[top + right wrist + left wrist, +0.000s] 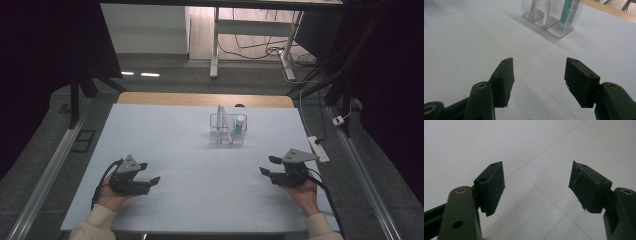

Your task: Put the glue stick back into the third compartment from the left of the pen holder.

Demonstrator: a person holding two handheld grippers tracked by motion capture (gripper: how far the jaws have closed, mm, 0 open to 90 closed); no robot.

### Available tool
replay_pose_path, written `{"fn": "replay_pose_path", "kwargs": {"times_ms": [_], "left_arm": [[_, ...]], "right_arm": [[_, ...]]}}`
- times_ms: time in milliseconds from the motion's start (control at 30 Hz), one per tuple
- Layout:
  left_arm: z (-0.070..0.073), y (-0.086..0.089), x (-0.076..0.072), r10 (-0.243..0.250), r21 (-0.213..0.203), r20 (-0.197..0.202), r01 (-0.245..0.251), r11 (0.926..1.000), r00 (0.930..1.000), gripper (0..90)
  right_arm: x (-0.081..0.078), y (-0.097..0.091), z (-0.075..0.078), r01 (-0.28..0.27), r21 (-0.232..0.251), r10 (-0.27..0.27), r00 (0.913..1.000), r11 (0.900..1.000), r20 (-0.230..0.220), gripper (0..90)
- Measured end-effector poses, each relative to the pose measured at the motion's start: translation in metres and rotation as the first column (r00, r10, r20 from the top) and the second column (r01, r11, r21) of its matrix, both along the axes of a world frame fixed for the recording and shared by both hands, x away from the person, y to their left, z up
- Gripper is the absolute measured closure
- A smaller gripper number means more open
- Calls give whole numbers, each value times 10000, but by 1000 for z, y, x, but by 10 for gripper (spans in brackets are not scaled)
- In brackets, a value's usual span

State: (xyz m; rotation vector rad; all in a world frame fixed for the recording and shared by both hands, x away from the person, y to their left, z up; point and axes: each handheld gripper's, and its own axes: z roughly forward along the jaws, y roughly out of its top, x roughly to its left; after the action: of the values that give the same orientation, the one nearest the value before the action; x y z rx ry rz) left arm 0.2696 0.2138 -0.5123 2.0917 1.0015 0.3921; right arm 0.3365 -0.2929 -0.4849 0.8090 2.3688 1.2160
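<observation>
though clear, organizer point(228, 129) with utensils

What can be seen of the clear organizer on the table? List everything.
The clear organizer is a small transparent box, plastic by its look, divided into compartments. It stands upright on the white table, toward the far edge, between and beyond both grippers, touched by neither. Thin pale utensils stand in two compartments; a green-and-white tube stands in the rightmost one. What the utensils are is unclear.
</observation>
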Motion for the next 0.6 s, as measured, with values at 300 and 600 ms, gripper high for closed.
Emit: {"fn": "replay_pose_path", "kwargs": {"times_ms": [300, 600], "left_arm": [[0, -1, 0, -6, 43, 22, 5, 10000, 10000, 288], [-1, -1, 0, -43, 66, 34, 43, 10000, 10000, 287]], "right_arm": [[-7, -12, -8, 96, -85, -96, 9999, 9999, -46, 403], [-7, -12, -11, 43, -107, -43, 10000, 9999, -64, 402]]}}
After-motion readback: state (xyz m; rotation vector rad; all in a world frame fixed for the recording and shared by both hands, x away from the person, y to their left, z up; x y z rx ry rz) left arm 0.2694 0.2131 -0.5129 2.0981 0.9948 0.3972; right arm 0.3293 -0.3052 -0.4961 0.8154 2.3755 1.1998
